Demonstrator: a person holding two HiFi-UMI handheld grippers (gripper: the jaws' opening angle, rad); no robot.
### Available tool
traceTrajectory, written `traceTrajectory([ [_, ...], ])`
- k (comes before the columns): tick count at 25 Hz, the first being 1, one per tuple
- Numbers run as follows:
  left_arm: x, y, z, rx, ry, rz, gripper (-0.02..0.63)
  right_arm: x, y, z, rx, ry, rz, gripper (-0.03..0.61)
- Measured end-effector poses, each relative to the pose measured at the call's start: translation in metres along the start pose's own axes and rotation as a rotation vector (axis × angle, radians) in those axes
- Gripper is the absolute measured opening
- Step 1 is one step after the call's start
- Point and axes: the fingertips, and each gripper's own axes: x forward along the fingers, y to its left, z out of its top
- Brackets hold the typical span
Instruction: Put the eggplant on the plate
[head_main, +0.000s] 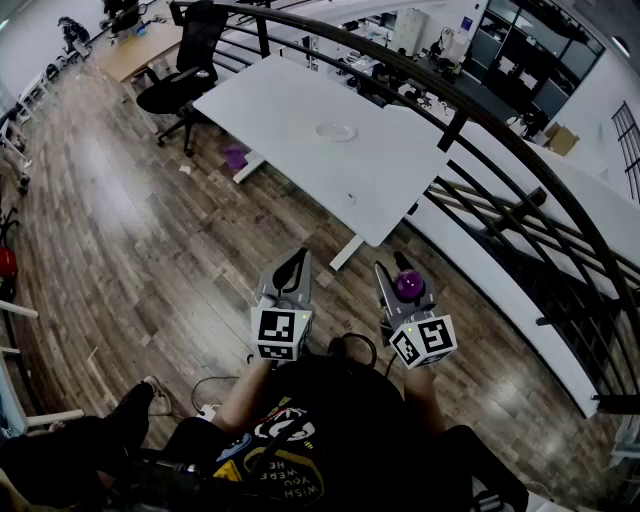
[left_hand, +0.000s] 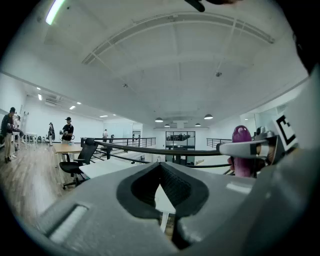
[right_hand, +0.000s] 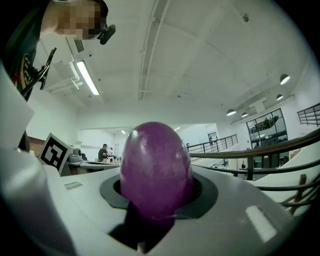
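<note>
Closest to you, your left gripper (head_main: 293, 270) was held out in front of your body with its jaws brought together and nothing between them; only the room showed through the hollow in its dark pads. Just beside it, your right gripper (head_main: 400, 283) was clamped on the glossy purple egg-shaped eggplant (right_hand: 156, 167), whose rounded end stood up out of the cupped black pads while its lower part sat down in the hollow between them. So the eggplant was in the air, carried over the brown wooden plank floor (head_main: 130, 230) and not yet over any surface.

Further off stood the white rectangular worktop (head_main: 300, 120), well apart from both grippers, and on it lay the pale, see-through round plate (head_main: 336, 130), with nothing on it. Behind the worktop ran the black curved metal railing (head_main: 480, 110).

The eggplant's skin looked smooth and shiny, so it was probably slippery, and likely light and fairly stiff, perhaps a plastic model. Your hold around its broad middle, seated in the pad hollows, seemed the safest place. Being rounded, it might have rolled on that shallow plate once released.
</note>
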Motion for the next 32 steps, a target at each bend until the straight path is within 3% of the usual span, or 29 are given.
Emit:
traceTrajectory([
  [18, -0.007, -0.01, -0.006, -0.017, 0.015, -0.028, 0.005, -0.014, 0.0, 0.002, -0.018, 0.009, -0.016, 0.176],
  [32, -0.007, 0.039, 0.001, -0.026, -0.002, -0.027, 0.005, 0.029, 0.023, 0.009, -0.024, 0.002, 0.006, 0.179],
])
